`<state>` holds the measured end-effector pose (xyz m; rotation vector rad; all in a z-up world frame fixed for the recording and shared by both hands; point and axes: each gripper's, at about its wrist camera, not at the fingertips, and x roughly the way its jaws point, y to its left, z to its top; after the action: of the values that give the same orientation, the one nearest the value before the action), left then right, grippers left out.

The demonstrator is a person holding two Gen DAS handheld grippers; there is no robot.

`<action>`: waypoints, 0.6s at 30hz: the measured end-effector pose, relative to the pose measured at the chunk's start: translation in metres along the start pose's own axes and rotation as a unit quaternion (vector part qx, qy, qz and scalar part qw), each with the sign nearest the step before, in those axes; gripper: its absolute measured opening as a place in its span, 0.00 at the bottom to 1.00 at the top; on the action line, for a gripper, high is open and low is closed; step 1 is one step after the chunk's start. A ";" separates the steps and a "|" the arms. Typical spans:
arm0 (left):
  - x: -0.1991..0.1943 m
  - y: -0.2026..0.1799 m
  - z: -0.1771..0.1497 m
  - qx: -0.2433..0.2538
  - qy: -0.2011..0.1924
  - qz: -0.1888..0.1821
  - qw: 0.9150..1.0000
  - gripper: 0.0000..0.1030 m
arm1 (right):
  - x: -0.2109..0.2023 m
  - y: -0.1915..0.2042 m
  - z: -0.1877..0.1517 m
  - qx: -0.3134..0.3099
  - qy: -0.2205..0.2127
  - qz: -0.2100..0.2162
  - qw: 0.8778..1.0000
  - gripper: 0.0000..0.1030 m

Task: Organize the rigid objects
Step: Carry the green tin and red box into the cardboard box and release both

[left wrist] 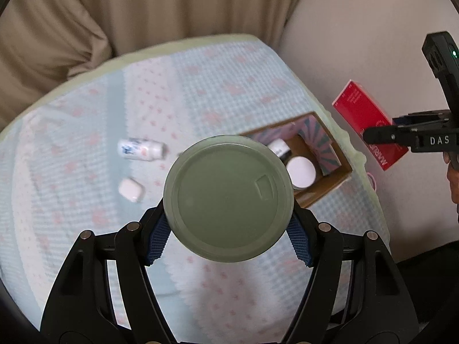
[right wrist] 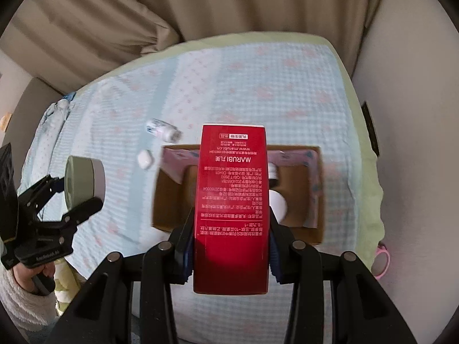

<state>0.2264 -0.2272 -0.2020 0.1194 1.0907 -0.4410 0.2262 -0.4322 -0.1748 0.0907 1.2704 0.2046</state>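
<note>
Holding: left gripper (left wrist: pixel 228 230), jaws clenched on green jar (left wrist: pixel 228 199); right gripper (right wrist: pixel 231 258), jaws clenched on red carton (right wrist: pixel 231 200), above box (right wrist: pixel 315 195) on bed (right wrist: pixel 258 86). Step, judged: loading. Next: lower carton into free space.

One red carton (right wrist: pixel 231 209), one green jar (left wrist: pixel 229 197), one cardboard box (right wrist: pixel 169 200), one white bottle (left wrist: pixel 140 149).

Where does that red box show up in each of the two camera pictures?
Left wrist view: the red box is at the far right edge, clamped in the right gripper, beyond the bed.
Right wrist view: the red box fills the centre, standing between the fingers, over the cardboard box.
Shared landmark: the cardboard box holding a white round jar.
</note>
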 end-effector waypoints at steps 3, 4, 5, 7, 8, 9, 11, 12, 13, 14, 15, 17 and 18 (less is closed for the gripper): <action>0.031 -0.022 0.003 0.004 0.023 -0.002 1.000 0.66 | 0.019 -0.028 -0.002 0.012 0.016 -0.003 1.000 0.37; 0.040 -0.025 0.003 0.006 0.028 -0.002 1.000 0.66 | 0.024 -0.032 -0.002 0.015 0.020 -0.003 1.000 0.37; 0.050 -0.031 0.003 0.008 0.035 -0.001 0.999 0.66 | 0.030 -0.039 -0.002 0.019 0.024 -0.001 1.000 0.37; 0.070 -0.039 0.004 0.011 0.050 0.002 0.999 0.66 | 0.044 -0.054 -0.003 0.028 0.033 0.003 0.999 0.37; 0.079 -0.040 0.005 0.010 0.058 0.002 0.998 0.66 | 0.051 -0.062 -0.004 0.033 0.038 0.005 0.999 0.37; 0.092 -0.043 0.006 0.007 0.068 0.003 0.998 0.66 | 0.058 -0.069 -0.005 0.038 0.042 0.006 0.998 0.37; 0.107 -0.046 0.007 0.003 0.082 0.004 0.997 0.66 | 0.069 -0.078 -0.005 0.046 0.049 0.010 0.998 0.37; 0.118 -0.048 0.007 0.003 0.090 0.008 0.996 0.66 | 0.076 -0.084 -0.006 0.053 0.052 0.013 0.997 0.37; 0.124 -0.047 0.007 0.003 0.096 0.009 0.995 0.66 | 0.080 -0.088 -0.006 0.056 0.053 0.015 0.997 0.37; 0.133 -0.048 0.008 0.004 0.103 0.011 0.995 0.66 | 0.085 -0.092 -0.006 0.059 0.055 0.016 0.997 0.37; 0.144 -0.050 0.008 0.006 0.112 0.015 0.994 0.66 | 0.090 -0.095 -0.007 0.060 0.057 0.014 0.996 0.37; 0.157 -0.050 0.007 0.005 0.124 0.021 0.992 0.66 | 0.101 -0.100 -0.006 0.060 0.060 0.010 0.996 0.37; 0.165 -0.048 0.006 0.000 0.131 0.024 0.991 0.66 | 0.106 -0.102 -0.006 0.062 0.061 0.009 0.996 0.37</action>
<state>0.2756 -0.3201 -0.3383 0.2077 1.3429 -0.3901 0.2603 -0.5111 -0.2944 0.1982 1.4040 0.1484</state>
